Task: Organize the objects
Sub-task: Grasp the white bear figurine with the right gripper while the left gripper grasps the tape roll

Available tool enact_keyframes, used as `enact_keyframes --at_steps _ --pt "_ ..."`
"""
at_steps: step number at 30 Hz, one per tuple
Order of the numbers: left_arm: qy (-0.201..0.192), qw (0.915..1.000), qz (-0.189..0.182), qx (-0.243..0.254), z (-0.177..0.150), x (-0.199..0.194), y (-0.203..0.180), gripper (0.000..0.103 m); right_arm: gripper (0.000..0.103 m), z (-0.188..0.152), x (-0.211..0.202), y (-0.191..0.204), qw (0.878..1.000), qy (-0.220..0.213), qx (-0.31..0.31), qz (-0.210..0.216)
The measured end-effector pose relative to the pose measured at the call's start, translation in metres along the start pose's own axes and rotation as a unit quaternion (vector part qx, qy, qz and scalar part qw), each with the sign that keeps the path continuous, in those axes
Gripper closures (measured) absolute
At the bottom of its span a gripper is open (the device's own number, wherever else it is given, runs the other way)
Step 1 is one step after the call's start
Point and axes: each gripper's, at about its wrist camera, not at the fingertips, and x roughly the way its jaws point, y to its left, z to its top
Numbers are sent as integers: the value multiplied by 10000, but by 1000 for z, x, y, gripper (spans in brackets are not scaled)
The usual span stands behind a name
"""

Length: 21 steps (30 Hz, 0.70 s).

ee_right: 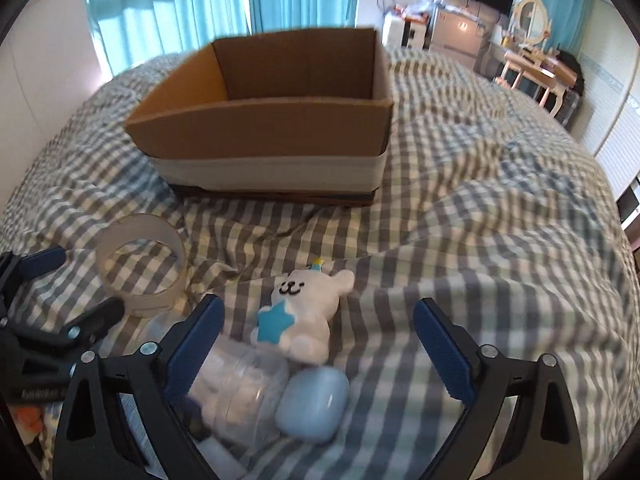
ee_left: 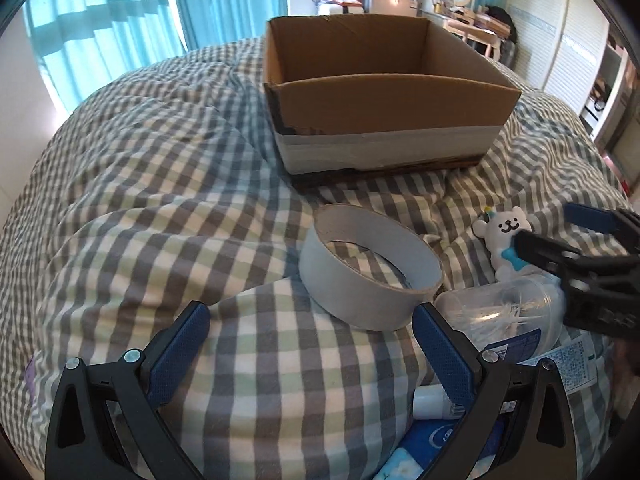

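Note:
An open cardboard box (ee_left: pixel 384 96) with a grey tape band stands on the checked bedcover; it also shows in the right wrist view (ee_right: pixel 272 128). A grey tape roll (ee_left: pixel 370 268) lies in front of it, just beyond my open, empty left gripper (ee_left: pixel 312 320); the roll also shows in the right wrist view (ee_right: pixel 142 266). A white bear toy (ee_right: pixel 308 312) with a blue star lies between the fingers of my open, empty right gripper (ee_right: pixel 320 316). A clear cotton-swab jar (ee_right: pixel 236 388) with a light blue lid (ee_right: pixel 312 404) lies near it. The right gripper (ee_left: pixel 560 236) hovers over the bear (ee_left: pixel 504 232).
Small packets and a white bottle (ee_left: pixel 436 404) lie under the left gripper's right finger. The checked bedcover (ee_left: pixel 160 200) is wrinkled. Blue curtains (ee_left: pixel 120 20) hang behind. A dressing table (ee_right: pixel 536 60) and wardrobe stand at the far right.

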Motion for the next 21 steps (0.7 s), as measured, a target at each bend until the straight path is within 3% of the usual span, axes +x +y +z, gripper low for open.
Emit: enact_keyframes --at_steps 2,6,12,19,21 --pt "7 10000 -23 56 3 4 -2 0 20 2 15 1 9997 249 -21 32" --pt "70 9996 -3 279 9 13 -10 0 50 -1 32 4 9985 502 -134 148" --pt "227 9992 -50 329 22 30 -16 0 51 -2 16 -6 9997 1 88 230" --pt "329 9989 -218 245 38 48 -15 0 51 -10 18 -15 9991 24 244 357" --pt "325 9987 -306 252 39 49 -15 11 51 -10 18 -15 9990 11 252 372"
